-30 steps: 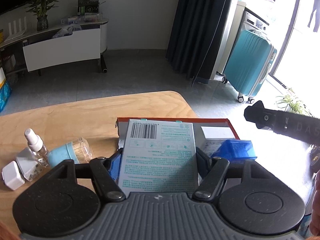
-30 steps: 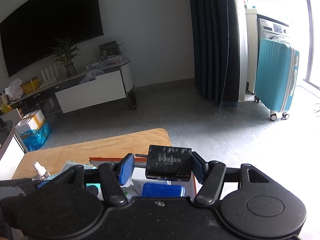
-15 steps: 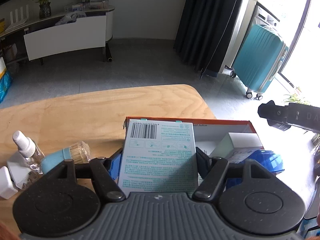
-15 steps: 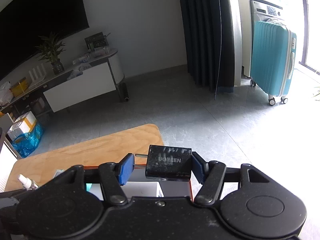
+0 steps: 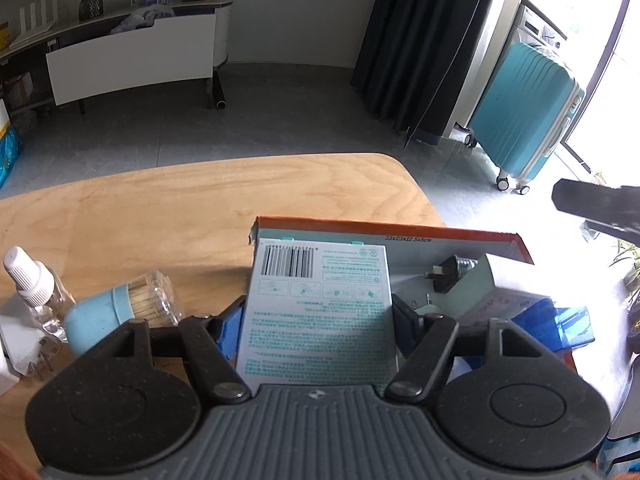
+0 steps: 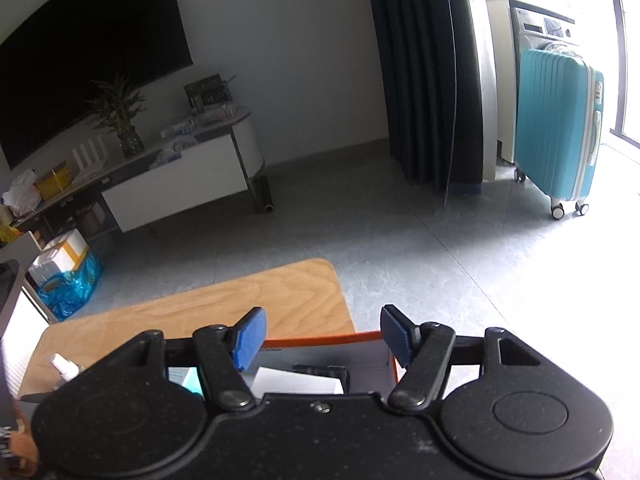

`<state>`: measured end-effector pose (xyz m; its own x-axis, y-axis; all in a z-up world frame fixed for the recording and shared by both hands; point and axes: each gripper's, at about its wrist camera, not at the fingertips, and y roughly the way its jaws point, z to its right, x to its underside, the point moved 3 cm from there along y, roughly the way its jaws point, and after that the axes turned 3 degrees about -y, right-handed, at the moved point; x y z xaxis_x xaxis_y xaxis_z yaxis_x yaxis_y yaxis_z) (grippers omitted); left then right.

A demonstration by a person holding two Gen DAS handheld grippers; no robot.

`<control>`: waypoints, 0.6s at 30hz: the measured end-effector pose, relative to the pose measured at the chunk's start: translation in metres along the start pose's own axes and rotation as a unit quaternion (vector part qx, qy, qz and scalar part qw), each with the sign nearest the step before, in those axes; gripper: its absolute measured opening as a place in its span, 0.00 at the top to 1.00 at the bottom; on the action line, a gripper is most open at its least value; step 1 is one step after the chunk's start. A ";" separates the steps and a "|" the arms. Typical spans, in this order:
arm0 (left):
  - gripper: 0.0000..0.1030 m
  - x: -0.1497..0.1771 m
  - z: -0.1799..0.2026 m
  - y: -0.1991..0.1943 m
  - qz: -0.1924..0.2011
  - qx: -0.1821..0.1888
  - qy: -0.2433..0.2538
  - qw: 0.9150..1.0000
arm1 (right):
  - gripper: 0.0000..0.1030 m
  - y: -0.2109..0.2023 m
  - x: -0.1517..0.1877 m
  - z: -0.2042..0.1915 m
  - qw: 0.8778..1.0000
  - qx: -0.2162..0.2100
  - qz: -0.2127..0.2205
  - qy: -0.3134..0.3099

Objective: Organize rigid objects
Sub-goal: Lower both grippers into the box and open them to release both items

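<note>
Left gripper (image 5: 318, 316): jaws clamped on a flat carton (image 5: 318, 312) with a barcode and teal print, one blue pad on each long edge. The carton's far end reaches over the near-left corner of the orange-rimmed box (image 5: 384, 229), which sits on the wooden table (image 5: 180, 208) near the table's right edge.

Inside the orange-rimmed box, left wrist view: a black plug adapter (image 5: 450, 278) lying against the far wall, prongs pointing left; a pale green-white small box (image 5: 480, 292) tilted just beside it; a blue plastic case (image 5: 556, 326) toward the right end. (Whether the adapter touches the small box cannot be told.)

Right gripper (image 6: 320, 338): jaws apart and opening, nothing between the blue pads. It hangs above the orange-rimmed box (image 6: 360, 337). Below the gap, a dark object (image 6: 320, 370) lies on the box floor next to a white box top (image 6: 296, 380) (likely the same adapter, but the view is dim). One finger of this gripper shows at the right edge of the left wrist view, well above the box.

On the table left of the box: a toothpick holder (image 5: 120, 306) with a pale blue cap, lying on its side; a clear spray bottle (image 5: 34, 288) with a white cap, upright; a white plug (image 5: 24, 344) partly cut off by the frame edge, just beside the bottle.

Background: teal suitcase (image 5: 524, 116) by the dark curtain.
</note>
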<state>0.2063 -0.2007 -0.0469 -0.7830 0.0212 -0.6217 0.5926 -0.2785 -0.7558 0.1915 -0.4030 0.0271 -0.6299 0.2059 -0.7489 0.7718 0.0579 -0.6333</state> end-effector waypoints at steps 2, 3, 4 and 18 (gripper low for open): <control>0.30 -0.001 0.000 0.003 -0.002 0.006 -0.003 1.000 | 0.24 -0.009 0.000 -0.003 1.000 0.003 0.012 -0.010; 0.30 -0.001 0.001 0.005 -0.004 0.008 0.001 1.000 | 0.24 -0.013 0.001 -0.004 1.000 0.003 0.014 -0.013; 0.31 -0.001 0.003 0.006 -0.010 0.011 0.002 1.000 | 0.24 -0.017 0.002 -0.005 1.000 0.001 0.018 -0.015; 0.11 0.005 -0.010 -0.043 0.032 -0.022 -0.001 0.999 | 0.24 -0.049 0.025 -0.043 0.997 0.002 0.040 -0.063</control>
<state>0.1786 -0.1792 -0.0197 -0.7439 0.0019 -0.6682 0.6488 -0.2377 -0.7229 0.1421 -0.3587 0.0476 -0.5718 0.0851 -0.8159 0.8203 0.0424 -0.5704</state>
